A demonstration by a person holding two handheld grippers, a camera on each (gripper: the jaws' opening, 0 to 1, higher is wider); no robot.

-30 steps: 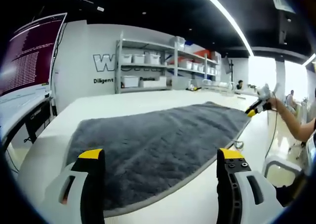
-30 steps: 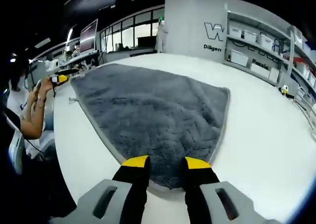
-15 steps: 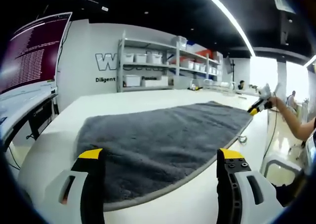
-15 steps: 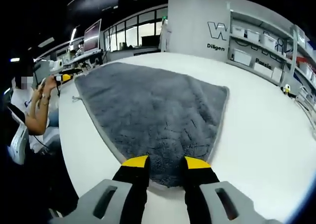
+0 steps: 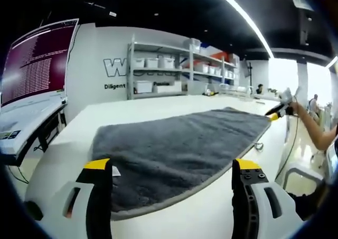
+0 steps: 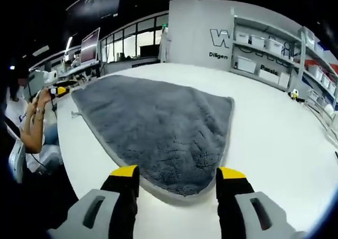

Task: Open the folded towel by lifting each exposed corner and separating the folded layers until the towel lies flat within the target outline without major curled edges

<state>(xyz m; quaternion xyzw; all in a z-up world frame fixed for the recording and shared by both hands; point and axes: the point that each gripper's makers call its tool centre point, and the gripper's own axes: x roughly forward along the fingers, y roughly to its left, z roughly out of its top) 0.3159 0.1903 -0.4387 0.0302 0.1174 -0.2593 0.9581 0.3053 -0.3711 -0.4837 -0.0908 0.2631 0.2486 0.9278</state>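
Observation:
A grey towel (image 5: 179, 144) lies spread on the white table (image 5: 79, 123), with a pale hem and a small white tag (image 5: 115, 171) at its near corner. My left gripper (image 5: 172, 165) is open, jaws wide apart just above the towel's near edge. At the far end, a hand holds my right gripper (image 5: 274, 114). In the right gripper view the towel (image 6: 158, 128) stretches away, its near corner resting on the table between the jaws of my right gripper (image 6: 178, 173), which is open. At the far left, a hand holds the left gripper (image 6: 59, 91).
Shelves with white bins (image 5: 158, 75) stand against the lettered wall behind the table. A monitor (image 5: 34, 65) stands at the left. The table's front edge (image 6: 68, 160) drops off beside a person's arm (image 6: 31, 128). White tabletop (image 6: 280, 133) runs right of the towel.
My right gripper's jaws have spread wider, and the towel corner now lies loose between them. The left gripper stays open; its view has shifted slightly.

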